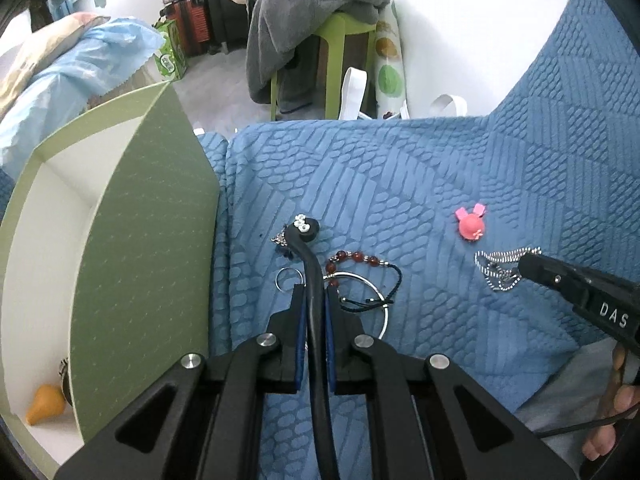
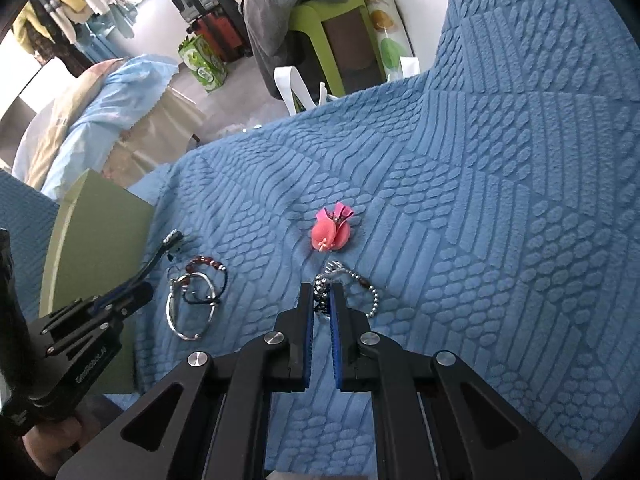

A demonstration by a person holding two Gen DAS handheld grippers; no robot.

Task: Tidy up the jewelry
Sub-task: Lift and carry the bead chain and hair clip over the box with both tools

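Two pieces of jewelry are gripped at once, and the step in hand is judged to be the pick-up that precedes the carry to the green box [image 1: 144, 216], which is taken here as the landmark.

The left gripper [image 1: 313, 300] is clamped on a black cord [image 1: 310, 264]. The cord runs up between the jaws and ends in a dark round charm with small clear stones [image 1: 305, 227], just beside the box's near wall. The right gripper [image 2: 322, 300] is clenched on a bunched silver bead chain [image 2: 322, 290]; a loose tail of that chain [image 2: 370, 300] trails on the blue textured cover [image 1: 400, 184], well apart from the box, on the side away from it.

Still lying on the cover are a red bead bracelet [image 1: 352, 259], a large silver hoop [image 1: 378, 300] and a small ring [image 1: 289, 278], all near the box wall beneath the left gripper. A pink rabbit-shaped charm [image 1: 471, 226] is seen farther from the box, beside the chain.

Inside the box, an orange pear-shaped piece [image 1: 44, 404] is already resting at its near corner, so part of the sorting appears done.

The next move is judged to call for both pieces to be lifted clear of the cover, with the chain's tail kept from snagging on the raised weave. Each is then to be carried over the box wall and released inside. Whether the cord is caught in the bracelet cannot be told.
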